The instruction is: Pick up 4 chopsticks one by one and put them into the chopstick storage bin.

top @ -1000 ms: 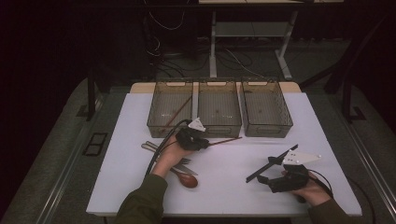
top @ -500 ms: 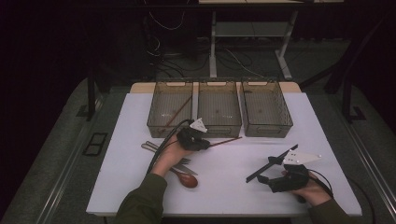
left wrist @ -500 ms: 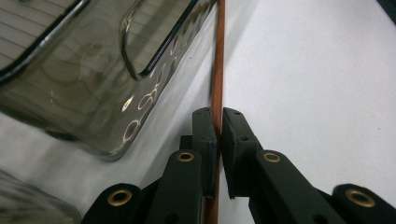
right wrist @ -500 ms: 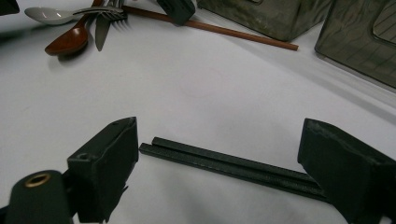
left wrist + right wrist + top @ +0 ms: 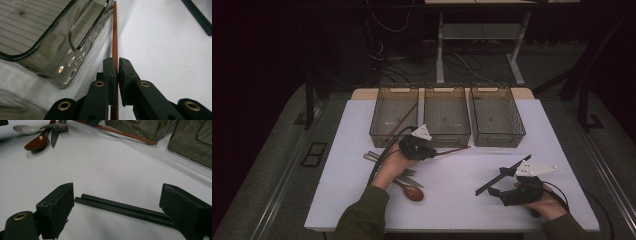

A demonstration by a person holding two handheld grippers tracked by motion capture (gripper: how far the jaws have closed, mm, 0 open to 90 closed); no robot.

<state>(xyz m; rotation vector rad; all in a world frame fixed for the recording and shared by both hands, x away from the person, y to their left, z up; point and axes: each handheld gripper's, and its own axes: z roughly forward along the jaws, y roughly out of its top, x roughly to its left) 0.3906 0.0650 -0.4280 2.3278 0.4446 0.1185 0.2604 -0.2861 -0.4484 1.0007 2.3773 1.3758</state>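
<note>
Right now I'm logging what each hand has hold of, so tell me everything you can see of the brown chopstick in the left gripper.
The brown chopstick is a thin, straight, reddish-brown stick, wood by its look. The left gripper is shut on it partway along, so one end runs forward past the jaws. It lies roughly level, close to the white table, alongside the front wall of the middle smoky plastic bin. Whether it touches the bin or the table cannot be told.
</note>
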